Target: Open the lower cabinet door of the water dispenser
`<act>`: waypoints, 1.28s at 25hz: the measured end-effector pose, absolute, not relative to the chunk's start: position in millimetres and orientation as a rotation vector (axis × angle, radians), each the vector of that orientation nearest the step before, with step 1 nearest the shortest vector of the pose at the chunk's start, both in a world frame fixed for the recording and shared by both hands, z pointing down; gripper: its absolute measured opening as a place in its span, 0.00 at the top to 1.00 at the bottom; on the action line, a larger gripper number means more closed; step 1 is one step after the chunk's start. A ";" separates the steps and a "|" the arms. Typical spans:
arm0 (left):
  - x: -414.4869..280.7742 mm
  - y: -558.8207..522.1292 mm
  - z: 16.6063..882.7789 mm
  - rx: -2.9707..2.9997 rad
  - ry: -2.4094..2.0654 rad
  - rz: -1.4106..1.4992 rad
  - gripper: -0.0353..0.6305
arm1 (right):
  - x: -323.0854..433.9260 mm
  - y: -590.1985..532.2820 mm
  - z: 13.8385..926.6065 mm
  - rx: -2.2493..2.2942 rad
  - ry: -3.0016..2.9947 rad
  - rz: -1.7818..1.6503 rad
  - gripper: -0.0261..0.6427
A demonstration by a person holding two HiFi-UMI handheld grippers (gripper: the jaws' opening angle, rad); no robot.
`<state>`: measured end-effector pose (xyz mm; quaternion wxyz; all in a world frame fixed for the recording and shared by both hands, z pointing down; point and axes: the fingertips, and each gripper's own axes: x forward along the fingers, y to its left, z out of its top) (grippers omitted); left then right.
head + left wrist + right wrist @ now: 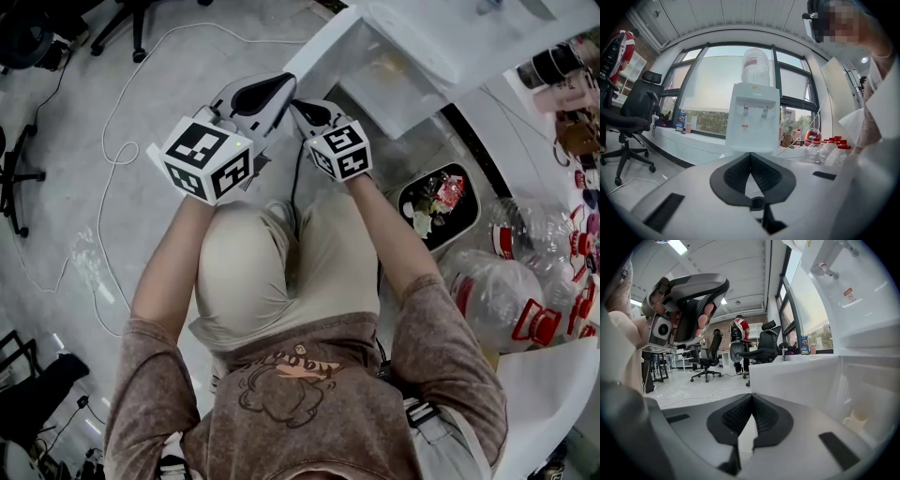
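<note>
Office: swivel chairs (633, 126), large windows (717, 84), water dispenser (752, 117), strip lights (679, 245).

From the head we look steeply down, close over the left gripper (281, 89), the right gripper (302, 105) and the dispenser (441, 37). Our left gripper view faces the dispenser (753, 117) level, from some way back. Our right gripper view sits close beside the dispenser (862, 333), looking along it into the room. All three views share the dispenser.
</note>
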<state>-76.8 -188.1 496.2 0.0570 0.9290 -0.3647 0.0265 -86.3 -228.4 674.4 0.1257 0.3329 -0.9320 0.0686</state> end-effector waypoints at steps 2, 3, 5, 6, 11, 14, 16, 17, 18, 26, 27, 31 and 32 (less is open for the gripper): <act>-75.5 -189.5 496.5 2.818 -1.098 0.076 0.93 | -83.7 -227.3 671.1 0.978 -2.717 0.197 0.95; -74.4 -190.2 496.6 2.818 -1.093 0.073 0.93 | -81.0 -227.3 668.7 0.988 -2.720 0.199 0.95; -71.4 -190.9 497.2 2.821 -1.078 0.070 0.93 | -74.2 -227.3 663.1 1.011 -2.723 0.200 0.95; -69.7 -191.1 497.4 2.825 -1.070 0.072 0.93 | -70.3 -226.9 660.1 1.023 -2.724 0.200 0.95; -61.4 -192.7 497.6 2.850 -1.051 0.085 0.93 | -42.4 -219.1 646.6 1.095 -2.721 0.198 0.95; -55.5 -193.1 497.7 2.841 -1.046 0.057 0.93 | -20.6 -213.0 639.9 1.147 -2.715 0.197 0.95; -52.4 -195.6 497.0 2.837 -1.044 0.033 0.93 | -6.3 -211.0 636.2 1.187 -2.707 0.202 0.95; -51.6 -197.7 496.3 2.835 -1.045 0.019 0.93 | 0.3 -210.4 634.7 1.207 -2.702 0.206 0.95; -51.6 -200.5 495.5 2.831 -1.050 0.006 0.93 | 6.2 -210.1 633.2 1.223 -2.696 0.210 0.95; -44.1 -226.0 479.2 2.839 -1.042 0.018 0.93 | 27.0 -212.7 589.6 1.284 -2.696 0.234 0.95; -43.5 -227.9 471.9 2.842 -1.031 0.029 0.93 | 26.3 -213.4 577.4 1.286 -2.700 0.235 0.95; -51.7 -235.6 430.0 2.829 -1.035 0.060 0.93 | 20.5 -217.6 518.8 1.288 -2.706 0.247 0.95; -55.0 -236.4 417.5 2.830 -1.036 0.074 0.93 | 18.0 -217.6 502.4 1.285 -2.706 0.252 0.95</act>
